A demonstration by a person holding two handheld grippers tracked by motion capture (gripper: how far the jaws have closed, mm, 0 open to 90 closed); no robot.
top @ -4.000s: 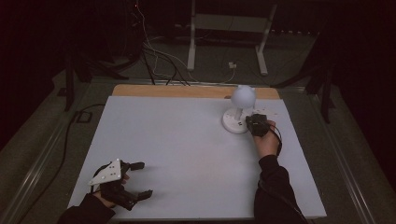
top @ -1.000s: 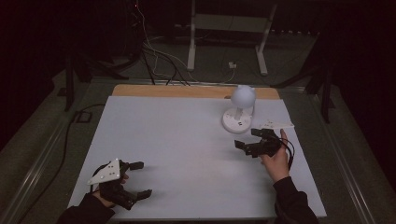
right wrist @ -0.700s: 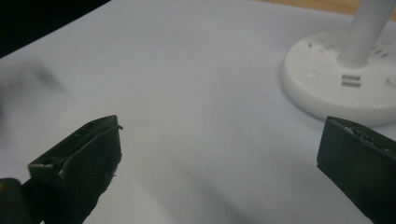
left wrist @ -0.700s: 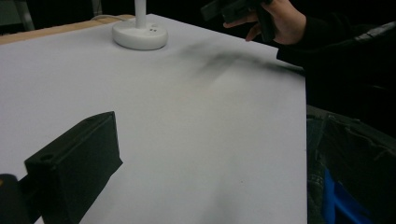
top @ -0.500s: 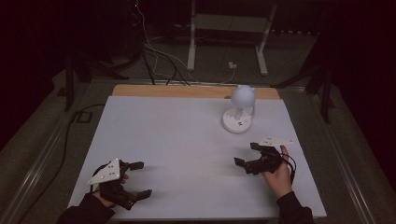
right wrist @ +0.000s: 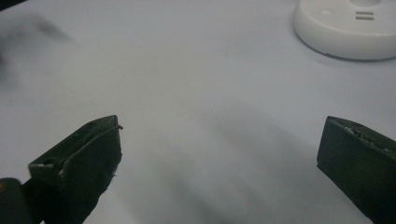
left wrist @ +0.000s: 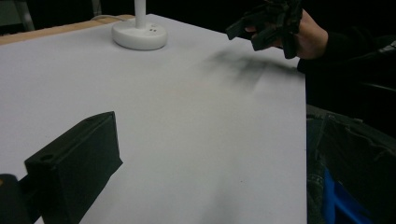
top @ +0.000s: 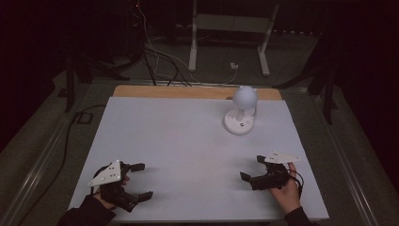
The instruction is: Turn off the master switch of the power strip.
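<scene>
White table (top: 188, 141), lit dimly; dark floor and cables (top: 160, 52) beyond its far edge.

Lamp (top: 241, 109): small, white, round base with a ball-shaped head on a short stem. Stands upright on the table toward 1 o'clock from the table's centre, near the far edge. In the left gripper view its base (left wrist: 139, 35) sits at the top left; in the right gripper view the base (right wrist: 350, 28) is at the upper right, two small slots on top.

Left gripper (top: 141, 181): at about 7 o'clock, near the front edge, held in the person's left hand (top: 110, 195), grey plate on top. Jaws spread apart, nothing between them. In its own view one black jaw shows at lower left over bare table.

Right gripper (top: 252, 168): at about 4 o'clock, held in the right hand (top: 287, 188), well apart from the lamp and nearer the person. Jaws wide apart, empty; in its own view only bare table lies between them. Seen from the left gripper view (left wrist: 243, 29) it appears just above the table, casting a blurred shadow.
</scene>
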